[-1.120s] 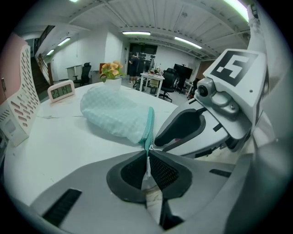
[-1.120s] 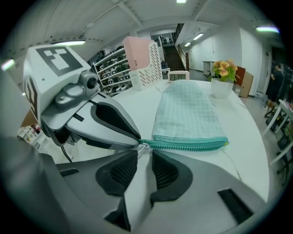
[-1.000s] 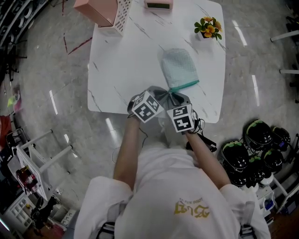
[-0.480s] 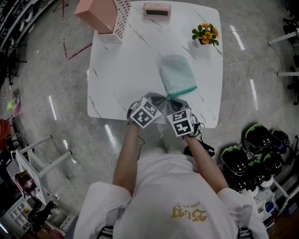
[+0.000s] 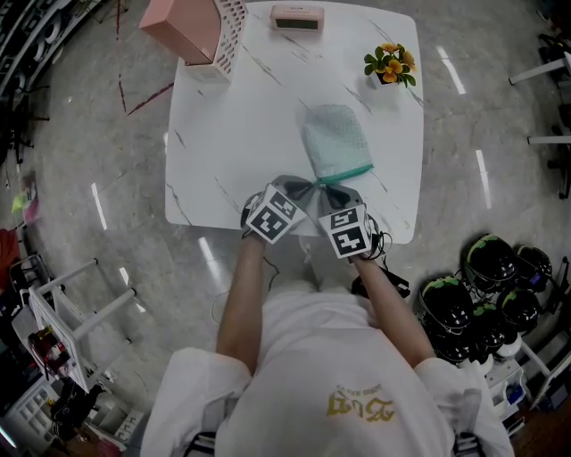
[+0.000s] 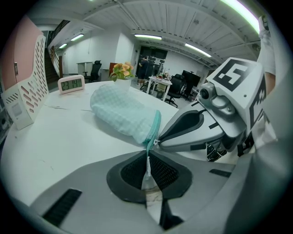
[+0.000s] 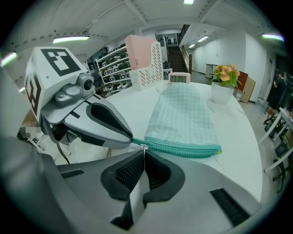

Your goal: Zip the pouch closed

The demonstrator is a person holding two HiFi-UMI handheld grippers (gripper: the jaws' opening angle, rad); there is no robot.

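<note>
The pouch (image 5: 335, 143) is soft, light and floppy, so it will likely slide or bunch up if one end is not held. It lies on the white table (image 5: 241, 116), close to the near edge. The left gripper (image 6: 147, 176) is pinched shut on the pouch at the left end of the zip (image 7: 183, 147). The right gripper (image 7: 143, 157) is pinched shut on the little white pull (image 7: 144, 147), which looks like the right spot to hold. The flowers (image 5: 390, 64), clock (image 5: 296, 18) and pink box (image 5: 192, 31) sit far off. Nothing is in the way.
</note>
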